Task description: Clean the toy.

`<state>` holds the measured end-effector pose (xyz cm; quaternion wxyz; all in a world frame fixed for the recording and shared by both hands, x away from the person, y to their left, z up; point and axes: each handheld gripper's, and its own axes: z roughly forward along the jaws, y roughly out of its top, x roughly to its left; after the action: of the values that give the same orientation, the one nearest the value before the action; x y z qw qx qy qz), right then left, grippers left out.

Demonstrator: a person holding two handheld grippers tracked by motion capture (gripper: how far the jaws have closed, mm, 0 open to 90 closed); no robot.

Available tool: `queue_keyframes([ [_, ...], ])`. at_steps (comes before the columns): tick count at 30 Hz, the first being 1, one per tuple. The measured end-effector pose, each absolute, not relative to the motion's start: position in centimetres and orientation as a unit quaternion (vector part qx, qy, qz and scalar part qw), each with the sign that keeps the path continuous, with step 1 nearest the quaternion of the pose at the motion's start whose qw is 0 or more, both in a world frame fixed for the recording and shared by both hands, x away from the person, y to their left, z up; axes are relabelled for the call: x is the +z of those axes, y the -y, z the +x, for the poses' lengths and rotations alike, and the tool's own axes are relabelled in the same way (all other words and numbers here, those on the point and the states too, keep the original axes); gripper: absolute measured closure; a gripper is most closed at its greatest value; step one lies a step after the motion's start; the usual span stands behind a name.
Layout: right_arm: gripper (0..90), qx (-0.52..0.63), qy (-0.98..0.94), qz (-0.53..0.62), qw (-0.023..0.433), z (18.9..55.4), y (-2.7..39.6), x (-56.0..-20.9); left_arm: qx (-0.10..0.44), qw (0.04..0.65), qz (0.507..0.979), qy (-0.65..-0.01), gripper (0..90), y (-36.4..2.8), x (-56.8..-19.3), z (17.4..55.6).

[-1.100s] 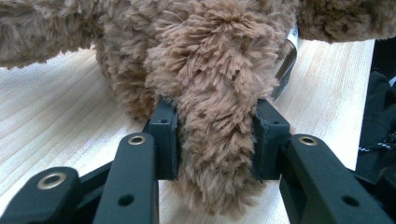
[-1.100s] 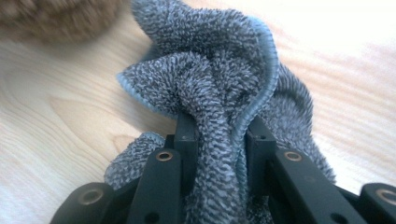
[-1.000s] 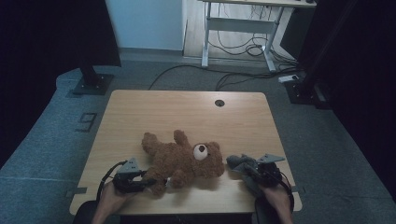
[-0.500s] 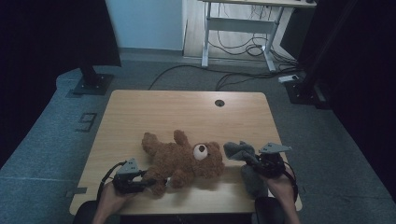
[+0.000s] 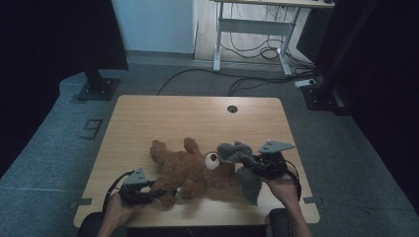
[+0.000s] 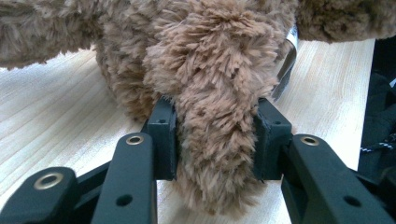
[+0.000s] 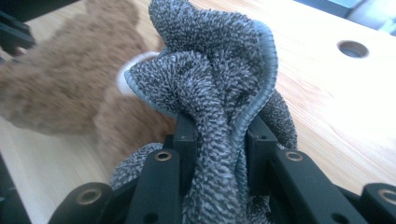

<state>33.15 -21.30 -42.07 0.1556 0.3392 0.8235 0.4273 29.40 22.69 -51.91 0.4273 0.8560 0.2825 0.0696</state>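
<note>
Scene: I am working two hand-held grippers over a light wooden table (image 5: 148, 123); a brown teddy bear (image 5: 190, 170) lies on its back near the near edge, head toward the right.
Left gripper (image 5: 159, 193): its jaws are clamped narrowly on one furry limb of the bear, at the near-left part of the table. In the left gripper view the limb (image 6: 215, 140) bulges between both pads.
Right gripper (image 5: 251, 161): its jaws pinch a bunched grey knitted cloth (image 5: 236, 154), held above the table just beside the bear's head, near the right edge. One tail of the cloth hangs down toward the near edge.
Cloth detail: in the right gripper view the grey fabric (image 7: 210, 79) is folded thickly between the pads, with its stitched hem showing.
Risk one: I judge the grip takes only a bunch of folds, so the cloth could slide out if I swing it quickly.
Risk two: the hanging tail could snag on the bear's head and drag it.
Risk three: the left hold is on soft plush alone; a pull from the right could roll the bear or slip the limb free.
Risk four: the bear lies close to the near edge, so a tug toward me could take it off the table.
</note>
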Motion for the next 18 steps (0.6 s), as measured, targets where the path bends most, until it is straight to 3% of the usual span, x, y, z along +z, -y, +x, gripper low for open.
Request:
queue_keyframes([
  [11,70.5,0.421,-0.851,0.296,0.109,34.4,15.8,-43.2,0.073,0.428,0.856,-0.281,58.0,-22.7,-51.9,29.3],
  [18,69.8,0.407,-0.859,0.293,0.108,34.6,15.3,-44.6,0.070,0.428,0.856,-0.280,58.9,-22.7,-51.9,29.4],
])
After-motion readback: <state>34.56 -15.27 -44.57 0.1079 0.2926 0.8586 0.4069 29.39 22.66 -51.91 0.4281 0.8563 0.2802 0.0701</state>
